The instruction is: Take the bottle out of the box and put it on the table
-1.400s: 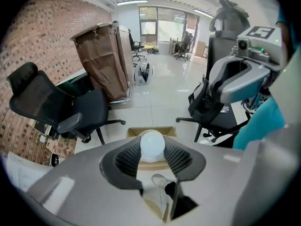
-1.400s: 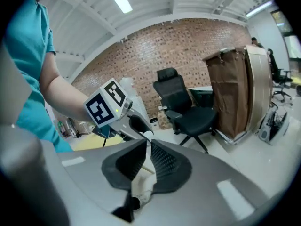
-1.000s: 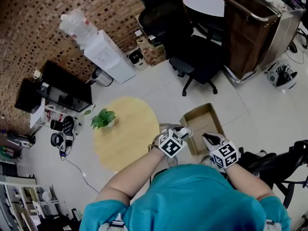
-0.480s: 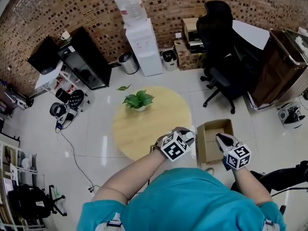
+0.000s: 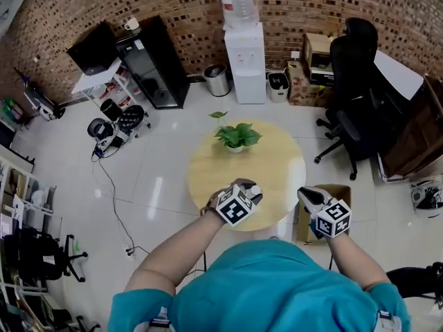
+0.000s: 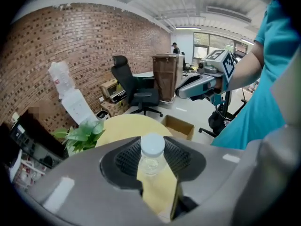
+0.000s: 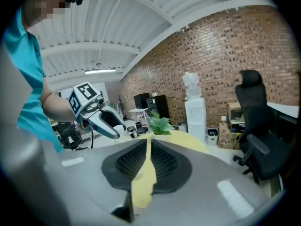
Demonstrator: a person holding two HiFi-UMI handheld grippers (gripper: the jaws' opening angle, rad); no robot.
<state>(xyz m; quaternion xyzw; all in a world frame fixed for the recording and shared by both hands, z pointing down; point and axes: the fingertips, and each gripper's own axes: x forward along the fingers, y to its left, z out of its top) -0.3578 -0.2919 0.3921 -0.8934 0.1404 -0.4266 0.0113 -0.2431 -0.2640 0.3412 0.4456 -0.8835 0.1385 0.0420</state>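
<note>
A clear bottle with a white cap (image 6: pixel 151 155) stands upright between the jaws of my left gripper (image 5: pixel 249 189), which is shut on it. That gripper hangs over the near edge of the round yellow table (image 5: pixel 266 168). My right gripper (image 5: pixel 305 195) is level with it at the table's right edge, with its jaws together and nothing in them. The open cardboard box (image 5: pixel 342 194) sits on the floor to the right of the table, partly hidden behind the right gripper. It also shows in the left gripper view as the box (image 6: pixel 178 126) beyond the table (image 6: pixel 123 125).
A potted plant (image 5: pixel 237 136) stands on the far side of the table. A water dispenser (image 5: pixel 246 59), a bin (image 5: pixel 217 80) and a black cabinet (image 5: pixel 151 62) line the brick wall. A black office chair (image 5: pixel 357 113) is at the right. Cables and gear lie on the floor at the left.
Both grippers have swung left, away from above the box, to the table's near edge. The left one still holds the bottle. The view has turned, so the table is now centred.
</note>
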